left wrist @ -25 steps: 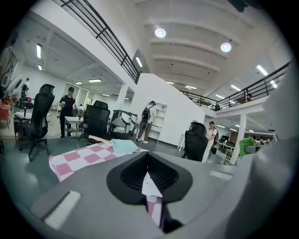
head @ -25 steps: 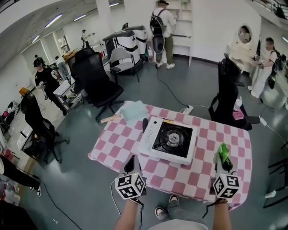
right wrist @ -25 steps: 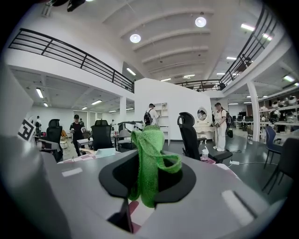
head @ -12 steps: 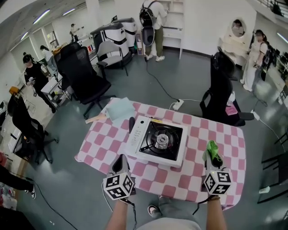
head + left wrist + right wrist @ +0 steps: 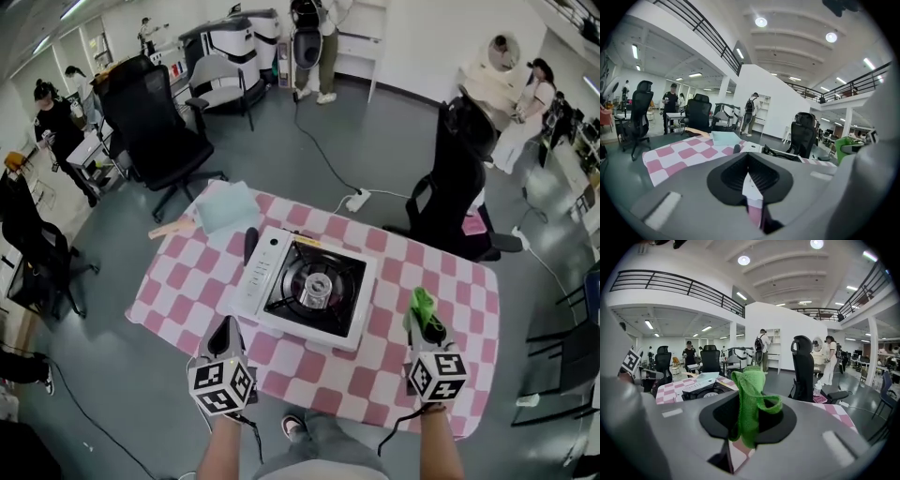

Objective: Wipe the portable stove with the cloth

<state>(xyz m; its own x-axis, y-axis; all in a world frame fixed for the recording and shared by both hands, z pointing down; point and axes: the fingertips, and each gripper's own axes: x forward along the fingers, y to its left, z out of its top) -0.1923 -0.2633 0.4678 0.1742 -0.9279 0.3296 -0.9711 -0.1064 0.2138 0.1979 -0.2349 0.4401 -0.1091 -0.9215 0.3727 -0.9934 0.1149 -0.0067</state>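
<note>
The portable stove (image 5: 309, 286), a white body with a black burner top, sits in the middle of the pink-checked table (image 5: 394, 370). My right gripper (image 5: 427, 326) hovers over the table to the right of the stove, shut on a green cloth (image 5: 421, 304) that sticks up from its jaws. In the right gripper view the cloth (image 5: 749, 401) hangs bunched between the jaws, with the stove (image 5: 703, 391) to the left. My left gripper (image 5: 223, 333) is at the stove's near-left corner, jaws shut with nothing in them. In the left gripper view the stove (image 5: 776, 152) lies ahead.
A light blue folded sheet (image 5: 225, 208) and a wooden piece (image 5: 172, 228) lie at the table's far left corner. A black object (image 5: 250, 246) lies by the stove's left side. Office chairs (image 5: 150, 122) (image 5: 450, 187), a power strip (image 5: 356, 200) and people stand around.
The head view has drifted, so the table and stove show further left. Both grippers keep their places by the stove, and the cloth stays in the right jaws.
</note>
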